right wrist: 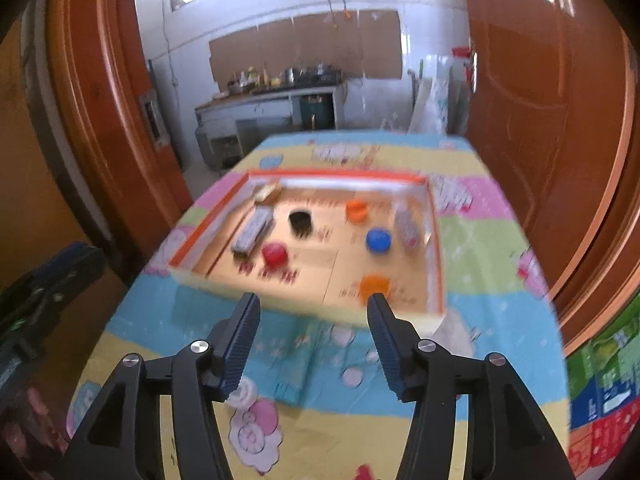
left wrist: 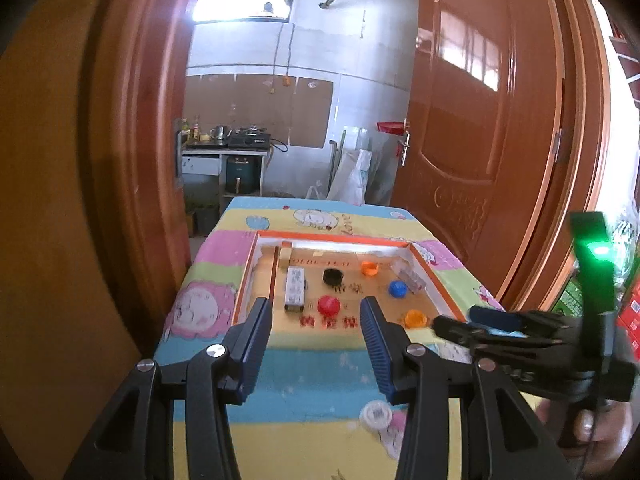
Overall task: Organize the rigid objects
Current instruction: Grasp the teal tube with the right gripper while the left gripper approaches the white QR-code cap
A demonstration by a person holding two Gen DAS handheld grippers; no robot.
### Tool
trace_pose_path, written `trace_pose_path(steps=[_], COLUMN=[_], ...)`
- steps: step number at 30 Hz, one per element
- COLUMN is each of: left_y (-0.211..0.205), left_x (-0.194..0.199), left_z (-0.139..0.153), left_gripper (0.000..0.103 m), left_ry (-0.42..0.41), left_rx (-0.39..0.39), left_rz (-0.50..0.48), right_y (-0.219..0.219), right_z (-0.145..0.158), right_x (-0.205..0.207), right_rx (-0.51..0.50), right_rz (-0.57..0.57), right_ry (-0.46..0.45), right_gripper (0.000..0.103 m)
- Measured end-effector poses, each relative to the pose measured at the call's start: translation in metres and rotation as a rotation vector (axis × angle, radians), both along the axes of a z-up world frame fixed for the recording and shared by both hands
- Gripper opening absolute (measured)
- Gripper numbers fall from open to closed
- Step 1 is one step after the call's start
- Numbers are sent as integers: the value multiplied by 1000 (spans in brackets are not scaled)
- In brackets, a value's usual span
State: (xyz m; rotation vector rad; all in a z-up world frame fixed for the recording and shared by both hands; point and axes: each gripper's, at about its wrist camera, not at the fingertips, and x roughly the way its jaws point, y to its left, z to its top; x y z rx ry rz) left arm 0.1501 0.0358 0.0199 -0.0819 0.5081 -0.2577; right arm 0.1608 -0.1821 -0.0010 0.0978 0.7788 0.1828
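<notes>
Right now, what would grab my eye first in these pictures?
A shallow orange-rimmed cardboard tray sits on a pastel cartoon-print tablecloth, dotted with bright plastic bottle caps: a round red cap, a blue one, two orange, one black. In front, the left gripper holds its blue-padded fingers open and empty.

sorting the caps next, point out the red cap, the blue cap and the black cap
red cap [left wrist: 329, 304], left wrist view, top face
blue cap [left wrist: 397, 288], left wrist view, top face
black cap [left wrist: 333, 276], left wrist view, top face

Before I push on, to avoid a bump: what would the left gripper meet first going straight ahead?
Probably the red cap in the tray, centred between the left gripper's open jaws; depth is unclear.
</notes>
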Motion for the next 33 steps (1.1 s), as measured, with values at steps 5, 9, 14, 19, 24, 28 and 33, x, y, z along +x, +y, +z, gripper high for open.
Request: trace_pose_path(steps=[5, 9, 14, 19, 24, 28, 33], left_y=[9, 15, 19, 19, 15, 4, -21], left_x=[-19, -30, -35, -36, -35, -34, -27], left_z=[-17, -27, -35, -38, -44, -49, -58], left_gripper=[46, 46, 46, 46, 46, 46, 46], left_ry=[14, 27, 38, 46, 69, 88, 133], left_rx=[3, 15, 13, 8, 18, 39, 78], left_rz=[2, -2, -15, -31, -55, -85, -147], right_y=[18, 30, 44, 50, 44, 31, 15], right_z=[-38, -59, -78, -80, -80, -78, -73], right_x=[8, 16, 21, 20, 17, 11, -9], right_rx=[-34, -68, -181, -197, -165, -121, -74], right_rz=[-9, -17, -51, -39, -32, -46, -64], right_ry=[75, 116, 135, 122, 121, 116, 90], right_gripper=[57, 57, 57, 24, 22, 22, 22])
